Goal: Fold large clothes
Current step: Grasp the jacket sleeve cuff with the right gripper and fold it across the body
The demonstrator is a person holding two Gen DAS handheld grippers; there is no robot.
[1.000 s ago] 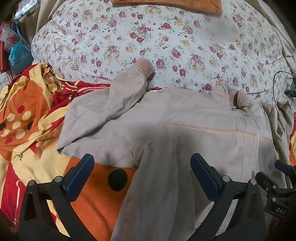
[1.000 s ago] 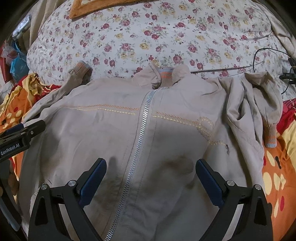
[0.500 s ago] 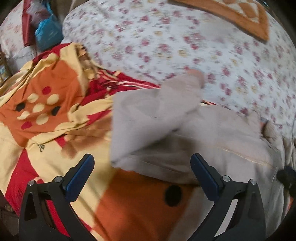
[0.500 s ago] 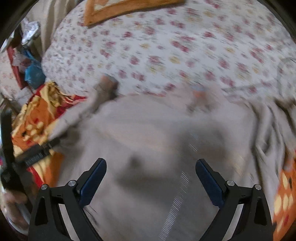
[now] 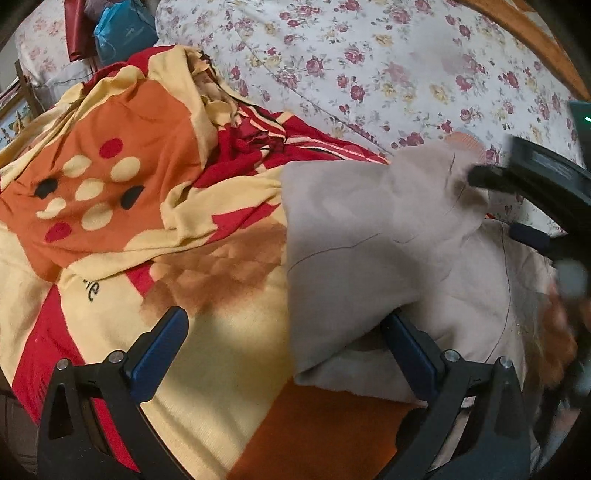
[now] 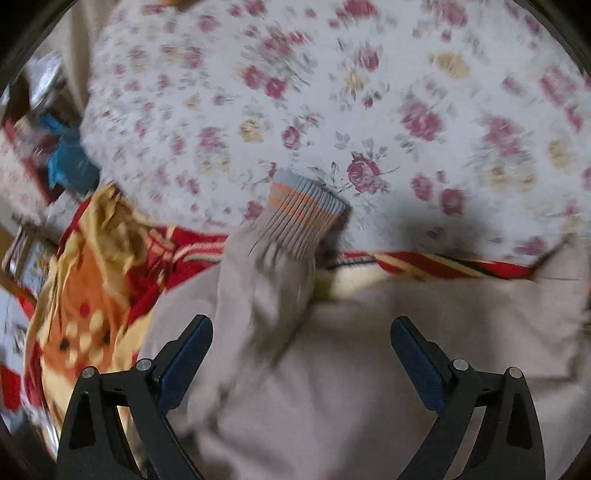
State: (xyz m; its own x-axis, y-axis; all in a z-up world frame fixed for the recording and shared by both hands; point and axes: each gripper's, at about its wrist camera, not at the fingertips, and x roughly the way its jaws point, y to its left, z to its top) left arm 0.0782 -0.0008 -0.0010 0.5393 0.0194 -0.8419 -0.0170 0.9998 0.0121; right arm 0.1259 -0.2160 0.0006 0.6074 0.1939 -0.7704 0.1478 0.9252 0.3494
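A beige zip jacket (image 5: 388, 236) lies spread on the bed, its left sleeve (image 6: 266, 288) bent upward and ending in a striped knit cuff (image 6: 306, 210). My left gripper (image 5: 288, 347) hangs open low over the sleeve's folded edge, its right finger (image 5: 410, 350) against the fabric and nothing between the jaws. My right gripper (image 6: 301, 350) is open just above the sleeve, below the cuff; the same gripper (image 5: 532, 192) shows at the right of the left wrist view, over the sleeve's upper end. The jacket's right half is out of view.
An orange, yellow and red blanket (image 5: 122, 192) is bunched to the left of the jacket. A floral quilt (image 6: 332, 92) covers the bed behind. A blue plastic bag (image 5: 122, 29) sits at the far left corner. A hand (image 5: 557, 332) shows at the right.
Both grippers have swung left from the jacket's body toward its left sleeve. The right gripper has come close above the sleeve near the cuff. The jacket has not shifted.
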